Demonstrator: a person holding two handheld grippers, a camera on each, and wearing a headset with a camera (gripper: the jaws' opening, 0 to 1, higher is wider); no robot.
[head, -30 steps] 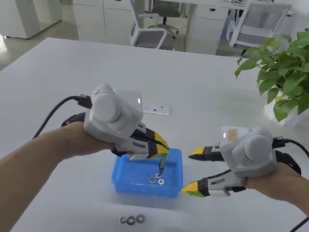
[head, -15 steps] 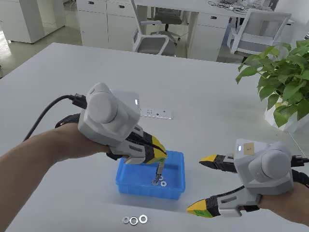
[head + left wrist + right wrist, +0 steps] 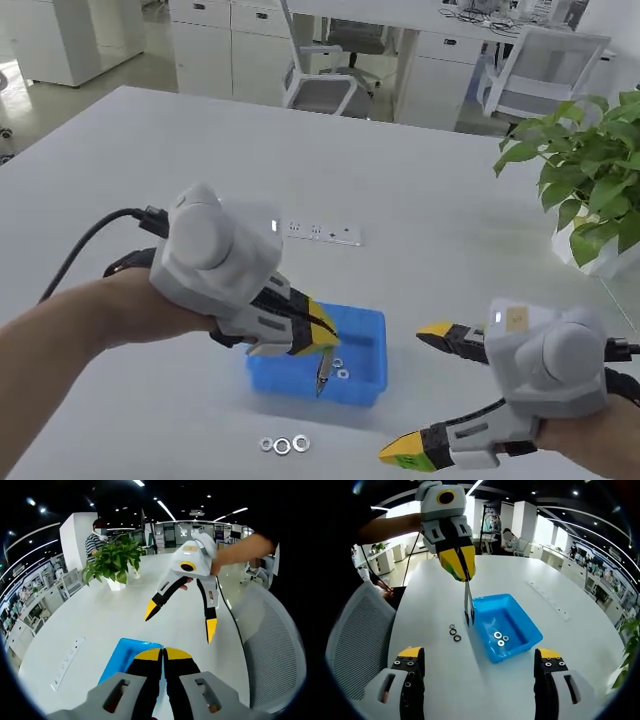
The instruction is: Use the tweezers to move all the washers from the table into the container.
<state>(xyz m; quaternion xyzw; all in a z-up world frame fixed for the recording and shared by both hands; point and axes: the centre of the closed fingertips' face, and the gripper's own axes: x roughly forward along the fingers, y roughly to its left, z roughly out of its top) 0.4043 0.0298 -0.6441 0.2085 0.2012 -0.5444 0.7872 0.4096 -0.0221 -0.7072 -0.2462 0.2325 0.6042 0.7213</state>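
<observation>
Washers, three in a row near the desk's near edge in the head view, lie just outside the blue container, which holds two more; the left tongs clench the tweezers above its near wall, and the right tongs are released. The left gripper view shows its own tongs pressed together. In the right gripper view the tweezer tips hang beside the loose three, so the next pickup seems in hand: lower and pinch one rim.

An open-plan office: swivel chairs and white cabinets at 12 o'clock beyond the table, a plant at 3 o'clock, strip lights overhead.
</observation>
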